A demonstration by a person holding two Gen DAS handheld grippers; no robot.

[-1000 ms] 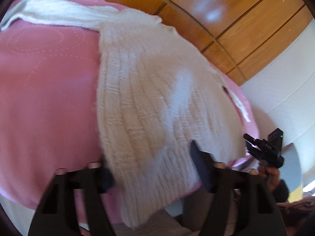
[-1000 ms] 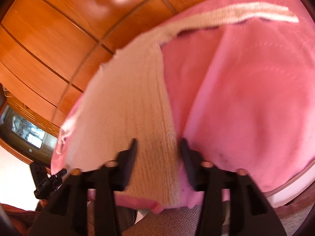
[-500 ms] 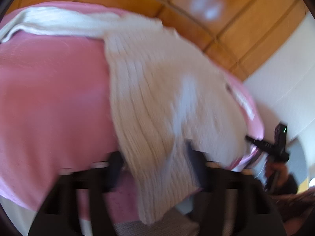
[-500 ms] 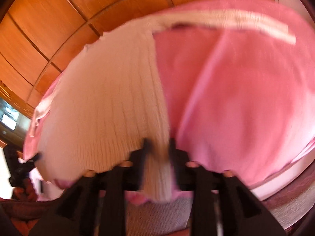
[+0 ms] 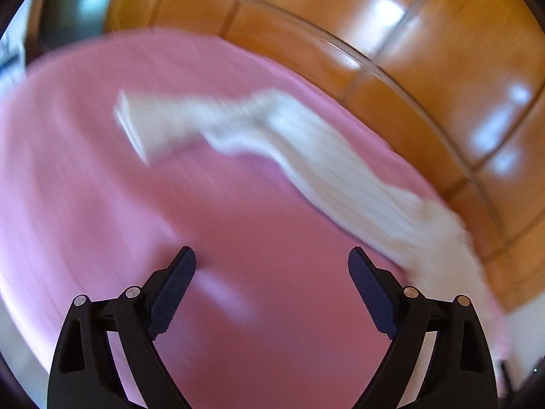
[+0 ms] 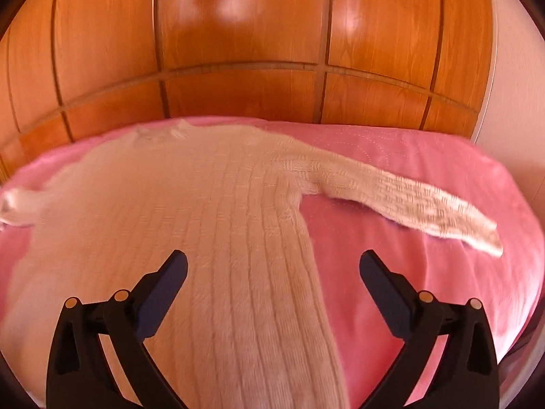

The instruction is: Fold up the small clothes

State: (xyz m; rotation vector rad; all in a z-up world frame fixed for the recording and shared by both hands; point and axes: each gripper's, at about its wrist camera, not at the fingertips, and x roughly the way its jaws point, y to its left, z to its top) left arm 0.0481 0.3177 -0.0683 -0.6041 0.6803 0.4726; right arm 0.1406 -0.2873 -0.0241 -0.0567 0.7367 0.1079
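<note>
Your left gripper (image 5: pixel 271 259) and right gripper (image 6: pixel 273 261): both jaws just swung wide, nothing between pads. White knit sweater (image 6: pixel 190 211) lay flat on pink blanket (image 6: pixel 425 272), 1 sleeve (image 6: pixel 408 197) stretched right.

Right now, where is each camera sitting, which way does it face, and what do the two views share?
Left wrist: rides the left tool, looking down across the pink bedcover; jaws wide, nothing between them; white sweater lies ahead, blurred.
Right wrist: rides the right tool, facing the wooden wall; jaws just opened, standing above the sweater's body.
Shared: sweater, bedcover, wooden wall.
</note>
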